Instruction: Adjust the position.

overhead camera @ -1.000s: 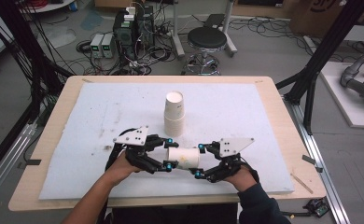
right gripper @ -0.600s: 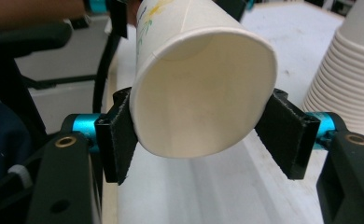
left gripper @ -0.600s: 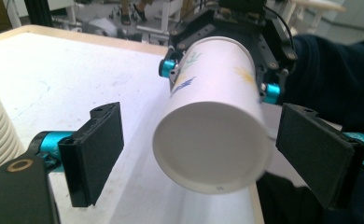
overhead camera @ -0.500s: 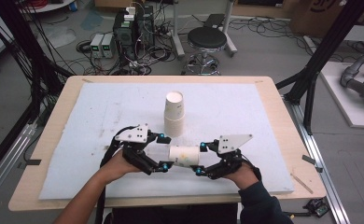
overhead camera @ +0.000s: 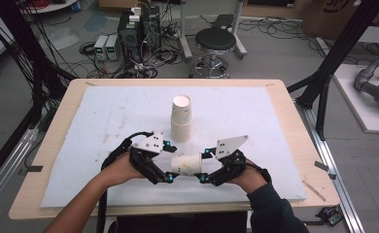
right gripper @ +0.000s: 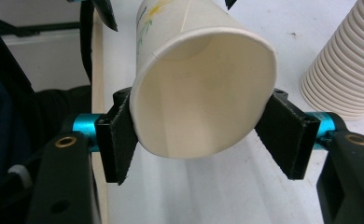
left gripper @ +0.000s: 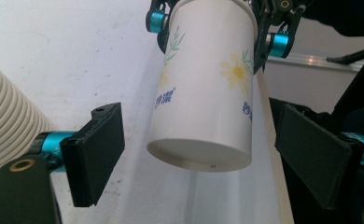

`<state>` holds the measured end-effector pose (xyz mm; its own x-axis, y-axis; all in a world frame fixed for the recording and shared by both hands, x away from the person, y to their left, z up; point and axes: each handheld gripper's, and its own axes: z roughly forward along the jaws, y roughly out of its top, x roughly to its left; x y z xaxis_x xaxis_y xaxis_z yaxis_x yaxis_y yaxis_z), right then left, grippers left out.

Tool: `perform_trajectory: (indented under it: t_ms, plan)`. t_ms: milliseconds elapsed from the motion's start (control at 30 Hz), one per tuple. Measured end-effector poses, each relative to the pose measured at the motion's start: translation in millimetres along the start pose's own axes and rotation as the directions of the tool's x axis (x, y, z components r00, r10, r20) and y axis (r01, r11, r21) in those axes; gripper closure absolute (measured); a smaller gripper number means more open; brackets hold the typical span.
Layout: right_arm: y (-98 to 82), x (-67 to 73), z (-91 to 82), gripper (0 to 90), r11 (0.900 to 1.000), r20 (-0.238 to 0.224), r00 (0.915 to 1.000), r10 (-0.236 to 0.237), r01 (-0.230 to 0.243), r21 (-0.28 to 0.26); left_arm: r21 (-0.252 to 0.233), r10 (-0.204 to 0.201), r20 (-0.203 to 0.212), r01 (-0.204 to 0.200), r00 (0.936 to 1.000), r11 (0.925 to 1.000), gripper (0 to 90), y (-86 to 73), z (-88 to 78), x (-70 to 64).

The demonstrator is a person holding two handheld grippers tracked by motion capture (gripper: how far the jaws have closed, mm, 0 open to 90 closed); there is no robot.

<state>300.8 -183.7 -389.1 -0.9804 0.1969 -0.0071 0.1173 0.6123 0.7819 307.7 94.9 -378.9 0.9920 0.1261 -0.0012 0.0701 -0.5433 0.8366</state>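
Table [overhead camera: 275,104]: we work over a white mat on a wooden top; nothing on it lies between our jaws except the one cup

Cup stack [overhead camera: 181,119]: a tall ribbed pile stands upright on the mat, ahead of both pairs of jaws and well apart from them; in the right gripper view [right gripper: 343,70] it rises beyond the right-hand jaw, in the left gripper view [left gripper: 7,116] beyond the left-hand jaw

Right gripper [overhead camera: 204,166]: our jaws are clenched on the single cup just behind its rim, one pad on each side, and the rim is pressed slightly oval between them [right gripper: 203,135]

Left gripper [overhead camera: 170,162]: our jaws stand spread wide, one either side of the cup's base, with clear gaps to both pads [left gripper: 199,161]; nothing is grasped

Single cup [overhead camera: 186,164]: a flowered paper cup lies on its side in the air between the two grippers, mouth towards the right jaws [right gripper: 203,98], base towards the left jaws [left gripper: 203,107]

Done, as we judge it: one cup is apart from the pile and held off the mat

Left, as we judge it: the left jaws have yet to close on the base, if a handover is meant, and the cup has yet to be set down or put on the stack
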Motion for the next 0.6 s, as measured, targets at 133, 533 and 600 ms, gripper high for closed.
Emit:
perform_trajectory:
  t_ms: [133, 533, 600]
  plan:
    - [4.7, -0.7, 2.5, 33.3, 0.999, -0.007, 0.9999, -0.008, 0.008, 0.039, 0.042, 0.02, -0.002, -0.02, 0.9998, 0.9989, 16.6, 3.8, 1.3, 0.1]
    - [19.6, 0.5, 11.4, 33.3, 0.987, -0.02, 0.9987, -0.048, 0.05, 0.151, 0.13, 0.035, 0.009, -0.036, 0.9993, 0.9908, 18.6, 5.8, 13.1, 0.1]
    - [21.7, 0.6, 12.9, 33.3, 0.985, -0.024, 0.998, -0.058, 0.061, 0.164, 0.143, 0.04, 0.013, -0.041, 0.9991, 0.9888, 19.1, 5.9, 14.8, 0.0]
